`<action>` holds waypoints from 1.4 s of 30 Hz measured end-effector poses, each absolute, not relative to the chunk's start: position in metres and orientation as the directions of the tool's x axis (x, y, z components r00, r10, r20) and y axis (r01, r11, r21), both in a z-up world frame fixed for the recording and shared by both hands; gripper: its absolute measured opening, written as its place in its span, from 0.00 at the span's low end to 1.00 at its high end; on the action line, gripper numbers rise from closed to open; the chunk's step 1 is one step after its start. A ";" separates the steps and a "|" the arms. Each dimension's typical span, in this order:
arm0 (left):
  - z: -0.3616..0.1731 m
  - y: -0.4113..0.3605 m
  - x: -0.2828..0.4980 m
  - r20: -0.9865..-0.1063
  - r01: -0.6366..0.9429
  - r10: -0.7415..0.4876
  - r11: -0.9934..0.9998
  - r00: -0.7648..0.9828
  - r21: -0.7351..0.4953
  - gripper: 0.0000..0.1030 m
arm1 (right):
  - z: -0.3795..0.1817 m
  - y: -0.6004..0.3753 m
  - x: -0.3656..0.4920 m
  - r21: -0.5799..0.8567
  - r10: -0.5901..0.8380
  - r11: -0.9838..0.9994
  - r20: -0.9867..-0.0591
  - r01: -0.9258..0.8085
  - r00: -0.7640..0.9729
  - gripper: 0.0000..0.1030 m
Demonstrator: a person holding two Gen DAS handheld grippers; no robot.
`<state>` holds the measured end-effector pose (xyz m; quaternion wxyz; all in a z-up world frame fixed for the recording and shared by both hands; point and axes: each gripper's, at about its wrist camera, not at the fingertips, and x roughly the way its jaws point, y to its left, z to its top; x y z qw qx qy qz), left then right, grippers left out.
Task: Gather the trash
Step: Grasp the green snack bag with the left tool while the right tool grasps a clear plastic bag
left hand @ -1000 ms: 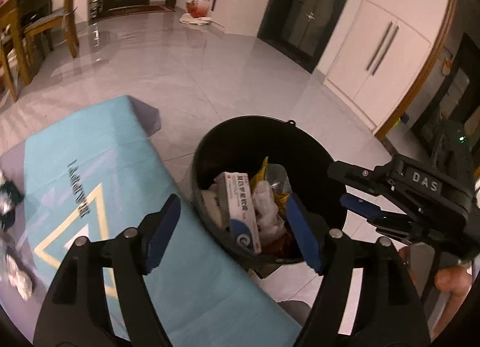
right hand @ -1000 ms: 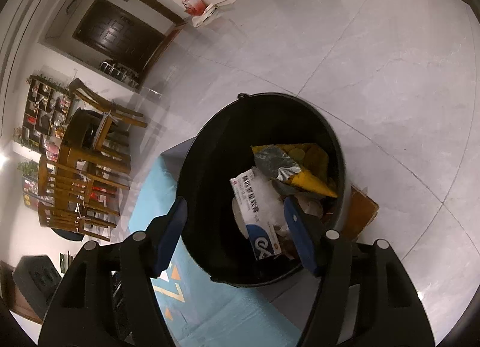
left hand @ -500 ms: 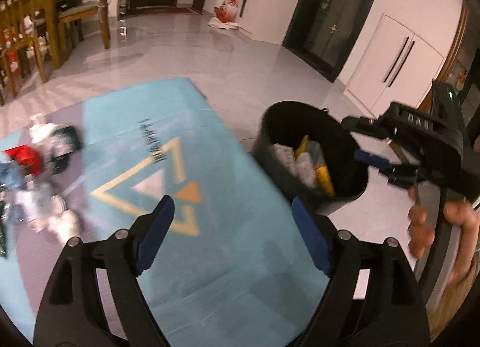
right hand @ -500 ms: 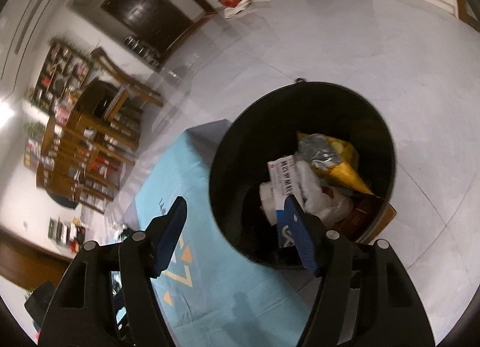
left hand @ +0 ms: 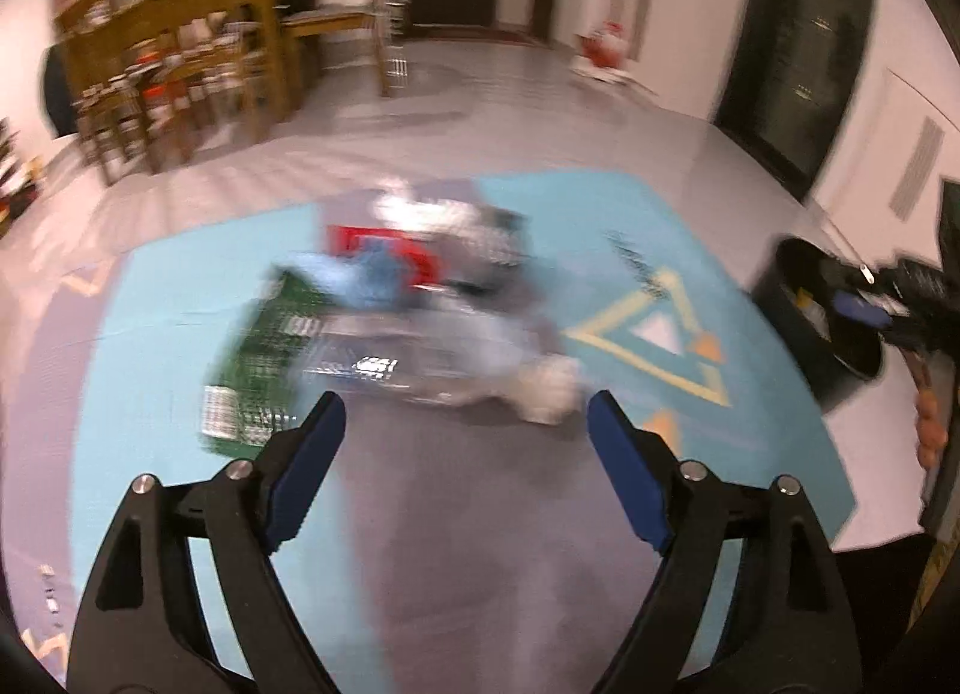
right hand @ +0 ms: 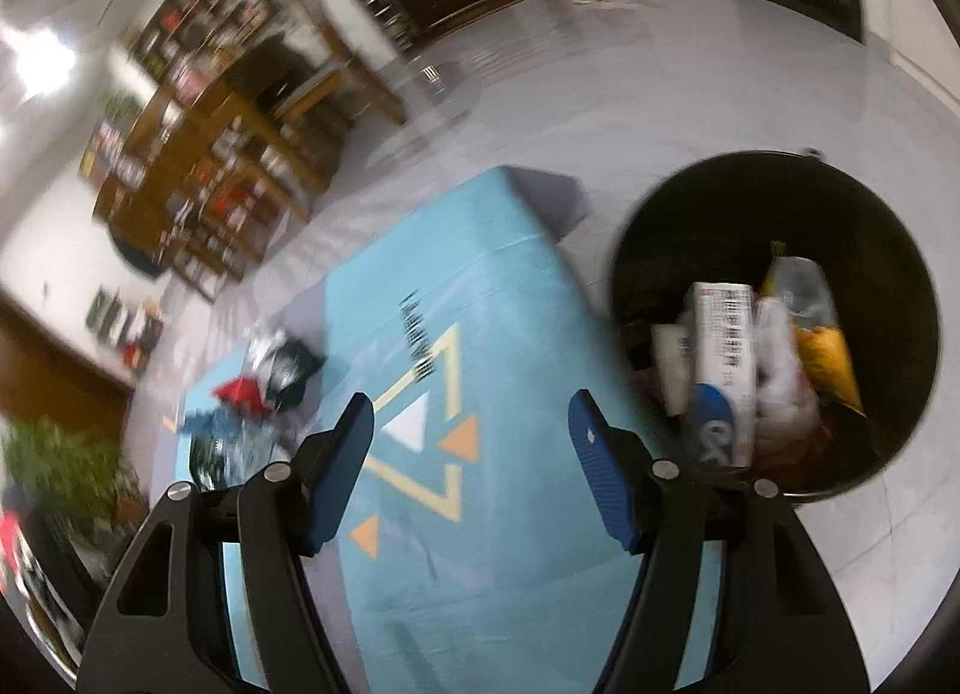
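Note:
A blurred pile of trash (left hand: pixel 396 322) lies on the blue mat (left hand: pixel 180 394): a green packet (left hand: pixel 258 358), a red piece (left hand: pixel 372 244), a blue piece, clear plastic and white crumpled paper (left hand: pixel 549 394). My left gripper (left hand: pixel 465 448) is open and empty just in front of the pile. The black bin (right hand: pixel 774 250) holds a white box (right hand: pixel 723 346), a yellow wrapper and tissue. My right gripper (right hand: pixel 471 448) is open and empty above the mat, left of the bin. The pile also shows far left in the right wrist view (right hand: pixel 252 400). The bin shows at the right edge of the left wrist view (left hand: pixel 804 304).
Wooden shelves and chairs (left hand: pixel 168 57) stand at the back left on the grey tiled floor (left hand: pixel 480 111). A red and white bag (left hand: pixel 603 51) lies by the far wall. A plant (right hand: pixel 54 466) stands left of the mat.
My left gripper has swung left from over the bin to face the trash pile. My right gripper has shifted left off the bin, over the mat. Both stay open.

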<state>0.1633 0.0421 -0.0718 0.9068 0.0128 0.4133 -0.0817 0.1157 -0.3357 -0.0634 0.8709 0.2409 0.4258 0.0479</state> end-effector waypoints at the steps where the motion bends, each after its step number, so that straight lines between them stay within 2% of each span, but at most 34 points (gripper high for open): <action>1: -0.071 0.058 0.167 -0.750 0.126 -0.113 0.991 0.652 -0.039 0.83 | -0.064 -0.323 0.119 0.442 0.298 0.892 -0.727 0.090 0.619 0.65; 5: -0.082 0.099 0.184 -0.773 0.037 -0.071 0.997 0.630 -0.061 0.86 | -0.070 -0.268 0.130 0.358 0.314 0.933 -0.761 -0.037 0.568 0.65; 10: -0.100 0.108 0.199 -0.804 0.043 -0.061 0.998 0.592 -0.043 0.86 | -0.085 -0.203 0.137 0.270 0.333 0.943 -0.794 -0.195 0.508 0.65; 14: -0.107 0.101 0.202 -0.795 0.077 -0.018 0.996 0.606 0.036 0.86 | -0.095 -0.167 0.143 0.245 0.343 0.934 -0.812 -0.259 0.472 0.65; 18: -0.114 0.105 0.212 -0.805 0.066 -0.007 0.997 0.593 0.039 0.86 | -0.103 -0.148 0.147 0.230 0.342 0.931 -0.821 -0.285 0.456 0.65; 24: -0.124 0.129 0.228 -0.832 0.007 -0.025 1.000 0.554 -0.025 0.86 | -0.098 -0.123 0.159 0.203 0.372 0.909 -0.788 -0.365 0.490 0.65; 31: -0.126 0.138 0.233 -0.837 -0.039 -0.052 0.995 0.545 -0.087 0.86 | -0.097 -0.073 0.174 0.103 0.414 0.850 -0.737 -0.517 0.534 0.65; 33: -0.125 0.137 0.233 -0.833 -0.032 -0.049 0.996 0.551 -0.079 0.84 | -0.101 -0.061 0.177 0.080 0.415 0.838 -0.736 -0.540 0.535 0.65; 35: -0.127 0.137 0.233 -0.838 -0.026 -0.058 0.996 0.542 -0.085 0.76 | -0.110 -0.046 0.179 0.038 0.391 0.829 -0.753 -0.557 0.530 0.65; 37: -0.130 0.140 0.236 -0.845 -0.028 -0.070 0.995 0.530 -0.099 0.69 | -0.117 -0.037 0.180 -0.008 0.360 0.821 -0.769 -0.571 0.529 0.59; 39: -0.135 0.142 0.236 -0.856 -0.039 -0.066 0.994 0.513 -0.100 0.63 | -0.126 -0.028 0.179 -0.069 0.314 0.809 -0.789 -0.584 0.528 0.42; 40: -0.136 0.143 0.237 -0.862 -0.045 -0.064 0.994 0.503 -0.100 0.59 | -0.130 -0.027 0.178 -0.096 0.293 0.807 -0.792 -0.583 0.535 0.38; 42: -0.140 0.145 0.237 -0.870 -0.061 -0.074 0.991 0.488 -0.118 0.58 | -0.134 -0.026 0.176 -0.133 0.265 0.803 -0.794 -0.581 0.547 0.29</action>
